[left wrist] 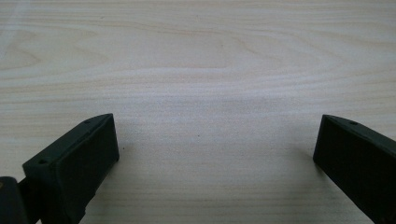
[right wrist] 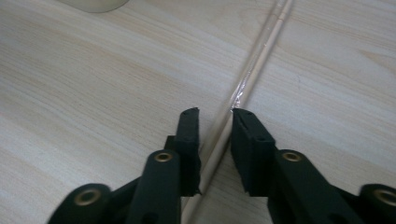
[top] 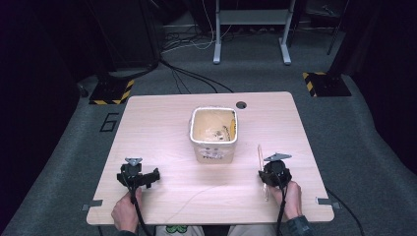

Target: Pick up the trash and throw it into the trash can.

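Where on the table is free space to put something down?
Bare wood lies left of the tub, ahead of the left gripper, and along the far edge. It is crowded near the right gripper, where the wrapped stick lies.

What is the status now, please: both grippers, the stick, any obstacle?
Left gripper open over bare table. Right gripper jaws close around wrapped stick, grip not confirmed. White tub stands mid-table, apart from stick; nothing in the way.

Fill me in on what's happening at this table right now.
A person holds a gripper in each hand at a wooden table. The right gripper has its jaws around a thin wrapped stick lying on the table. The left gripper hovers open over bare wood. A used white tub stands mid-table.
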`<action>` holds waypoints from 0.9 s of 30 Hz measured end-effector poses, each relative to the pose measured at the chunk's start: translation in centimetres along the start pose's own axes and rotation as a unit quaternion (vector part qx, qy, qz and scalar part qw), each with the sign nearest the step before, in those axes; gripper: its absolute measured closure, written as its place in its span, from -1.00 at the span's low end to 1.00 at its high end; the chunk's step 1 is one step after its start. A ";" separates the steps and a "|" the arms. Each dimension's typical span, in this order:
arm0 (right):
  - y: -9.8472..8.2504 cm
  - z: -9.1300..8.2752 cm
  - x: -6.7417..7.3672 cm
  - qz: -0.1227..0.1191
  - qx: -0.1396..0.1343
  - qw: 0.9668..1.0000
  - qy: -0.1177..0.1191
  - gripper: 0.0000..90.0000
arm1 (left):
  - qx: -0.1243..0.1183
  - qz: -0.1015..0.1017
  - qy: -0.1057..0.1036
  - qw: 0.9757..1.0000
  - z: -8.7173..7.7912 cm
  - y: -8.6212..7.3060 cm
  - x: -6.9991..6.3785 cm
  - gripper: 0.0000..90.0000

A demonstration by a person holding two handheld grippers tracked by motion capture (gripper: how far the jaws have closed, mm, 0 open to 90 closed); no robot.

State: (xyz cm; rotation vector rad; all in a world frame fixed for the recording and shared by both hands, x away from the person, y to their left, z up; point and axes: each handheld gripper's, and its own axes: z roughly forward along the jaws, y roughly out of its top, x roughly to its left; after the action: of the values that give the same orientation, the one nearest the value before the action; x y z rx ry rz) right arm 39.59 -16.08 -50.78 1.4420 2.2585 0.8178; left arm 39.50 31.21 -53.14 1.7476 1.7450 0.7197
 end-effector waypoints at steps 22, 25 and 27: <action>-0.4 -0.3 -1.6 0.051 -0.005 0.998 0.035 0.78 | 0.002 0.002 0.000 1.000 0.0 0.0 0.0 -1.00; -0.5 -0.4 -1.8 0.054 -0.006 0.998 0.034 0.78 | 0.002 0.002 0.000 1.000 0.0 0.0 0.0 -1.00; -0.5 -0.5 -1.9 0.050 -0.012 0.998 0.032 0.78 | 0.002 0.002 0.000 1.000 0.0 0.0 0.0 -1.00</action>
State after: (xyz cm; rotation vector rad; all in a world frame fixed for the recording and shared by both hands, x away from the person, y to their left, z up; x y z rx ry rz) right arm 39.80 -18.04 -50.75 1.5493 2.2300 0.9313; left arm 39.48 31.24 -53.12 1.7539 1.7436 0.7188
